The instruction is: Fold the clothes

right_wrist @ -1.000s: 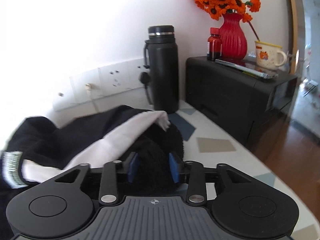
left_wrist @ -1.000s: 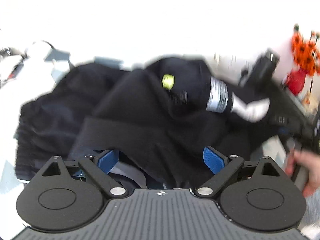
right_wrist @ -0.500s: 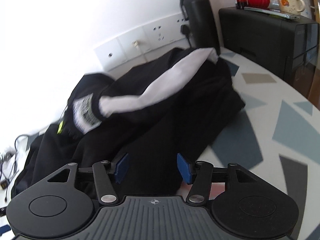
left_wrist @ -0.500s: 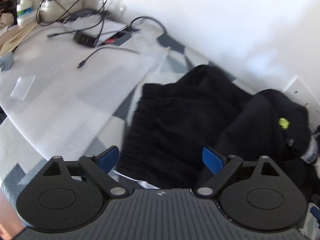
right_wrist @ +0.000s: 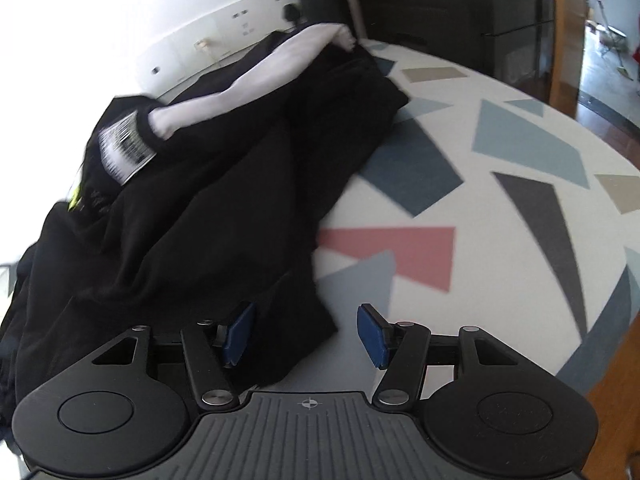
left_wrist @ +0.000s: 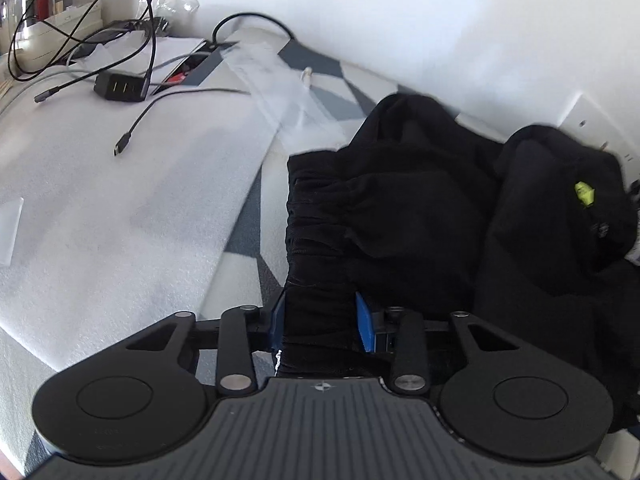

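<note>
Black garment (left_wrist: 420, 208) heaped on the desk (right_wrist: 500, 216), bunched toward the wall with sockets. Desk top is white with blue, grey, pink and tan triangle shapes. Left gripper (left_wrist: 320, 320): blue pads on both sides of the gathered elastic waistband edge, jaws closing, narrow gap, fabric pinched between them and pads touching cloth. Small yellow-green tag (left_wrist: 584, 193) sits on a raised fold far right in the left view. Right gripper (right_wrist: 306, 332): jaws about half apart, loose black hem corner lies between them near the left pad, right pad over bare desk and clear of cloth, nothing gripped. White sleeve-like strip (right_wrist: 256, 80) runs across the top of the heap toward the wall; white printed label (right_wrist: 126, 148) at its near end, text blurred. White foam sheet (left_wrist: 112, 208) lies left of the garment with a black hub (left_wrist: 120, 87) and loose cables (left_wrist: 80, 20) on it. Black cabinet (right_wrist: 452, 12) at the desk's far end.
</note>
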`<move>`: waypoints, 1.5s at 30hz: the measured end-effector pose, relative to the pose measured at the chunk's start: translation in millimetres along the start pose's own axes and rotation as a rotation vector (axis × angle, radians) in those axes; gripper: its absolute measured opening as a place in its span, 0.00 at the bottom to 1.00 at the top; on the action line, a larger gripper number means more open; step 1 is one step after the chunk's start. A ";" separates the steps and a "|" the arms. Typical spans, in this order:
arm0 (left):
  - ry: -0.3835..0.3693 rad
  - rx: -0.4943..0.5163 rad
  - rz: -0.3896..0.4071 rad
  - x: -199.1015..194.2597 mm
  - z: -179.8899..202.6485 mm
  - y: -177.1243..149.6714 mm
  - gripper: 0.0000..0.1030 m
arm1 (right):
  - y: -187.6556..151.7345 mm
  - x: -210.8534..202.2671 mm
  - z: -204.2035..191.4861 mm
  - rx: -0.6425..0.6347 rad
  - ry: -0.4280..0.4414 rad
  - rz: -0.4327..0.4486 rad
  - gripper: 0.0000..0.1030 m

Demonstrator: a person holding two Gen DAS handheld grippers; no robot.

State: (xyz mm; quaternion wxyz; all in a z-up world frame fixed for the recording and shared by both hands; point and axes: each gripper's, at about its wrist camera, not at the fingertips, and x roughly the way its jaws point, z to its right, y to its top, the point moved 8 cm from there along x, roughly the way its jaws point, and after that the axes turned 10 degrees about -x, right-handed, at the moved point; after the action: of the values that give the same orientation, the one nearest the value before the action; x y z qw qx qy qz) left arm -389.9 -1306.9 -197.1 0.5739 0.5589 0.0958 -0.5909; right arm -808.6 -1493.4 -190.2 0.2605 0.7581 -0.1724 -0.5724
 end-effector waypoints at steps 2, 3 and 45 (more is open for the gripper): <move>-0.053 0.017 0.038 -15.9 0.5 8.9 0.03 | -2.2 0.0 -7.5 0.007 0.009 -0.011 0.52; -0.069 0.027 0.064 -24.5 0.3 14.6 0.04 | -2.4 -0.4 -10.9 0.006 0.007 -0.010 0.52; -0.006 0.280 -0.093 -26.0 45.5 -19.6 0.65 | 35.2 25.5 26.9 -0.003 -0.040 0.090 0.20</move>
State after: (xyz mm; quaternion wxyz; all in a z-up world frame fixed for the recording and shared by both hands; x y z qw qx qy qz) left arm -437.7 -1320.0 -171.2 0.4625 0.6267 0.0368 -0.6261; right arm -825.8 -1541.2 -194.8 0.2836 0.7375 -0.2108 -0.5755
